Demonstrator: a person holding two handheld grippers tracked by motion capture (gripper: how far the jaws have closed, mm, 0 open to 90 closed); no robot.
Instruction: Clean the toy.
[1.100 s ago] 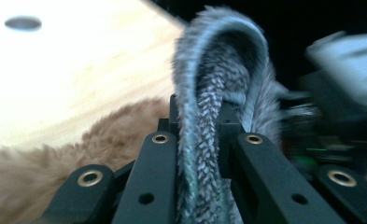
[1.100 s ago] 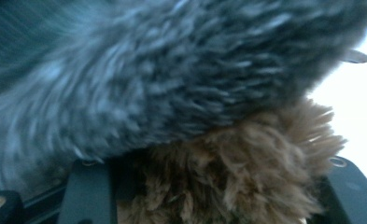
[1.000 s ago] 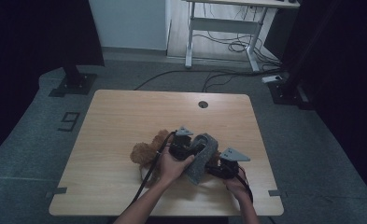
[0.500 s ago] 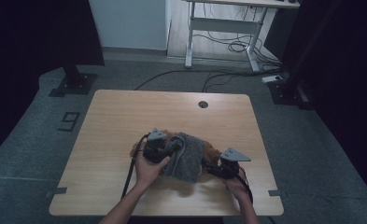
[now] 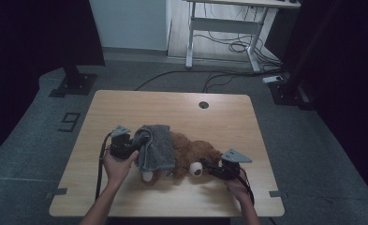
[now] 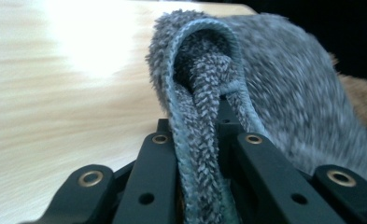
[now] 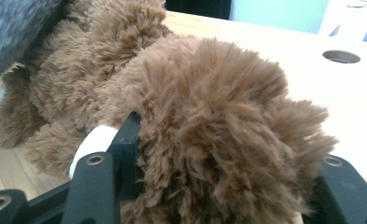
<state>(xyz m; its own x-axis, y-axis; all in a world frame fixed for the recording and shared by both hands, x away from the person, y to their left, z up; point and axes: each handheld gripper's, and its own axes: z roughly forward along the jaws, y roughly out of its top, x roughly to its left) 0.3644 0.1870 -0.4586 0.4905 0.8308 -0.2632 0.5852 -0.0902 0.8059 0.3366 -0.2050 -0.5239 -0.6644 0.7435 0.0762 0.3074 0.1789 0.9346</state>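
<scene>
A brown plush toy [image 5: 198, 152] lies on the wooden table [image 5: 172, 108], near the front edge. A grey towel [image 5: 157, 147] is draped over its left part. My left gripper [image 5: 142, 139] is at the towel's left edge and is shut on a bunched fold of the towel [image 6: 204, 93], which rises between the black jaws of the left gripper [image 6: 202, 140]. From the right, my right gripper [image 5: 203, 165] is shut on the plush toy. In the right gripper view, thick brown fur [image 7: 209, 116] bulges between the jaws of the right gripper [image 7: 223, 154] and hides the right jaw's tip.
A round cable hole [image 5: 203, 104] sits near the table's far edge. Behind the table stand a white desk frame [image 5: 219, 28] with loose cables [image 5: 233, 47] on the floor and a black stand base [image 5: 74, 82] at the left.
My left gripper has moved to the left with the towel, dragging it across the plush toy towards the toy's left end. The right gripper has stayed where it was.
</scene>
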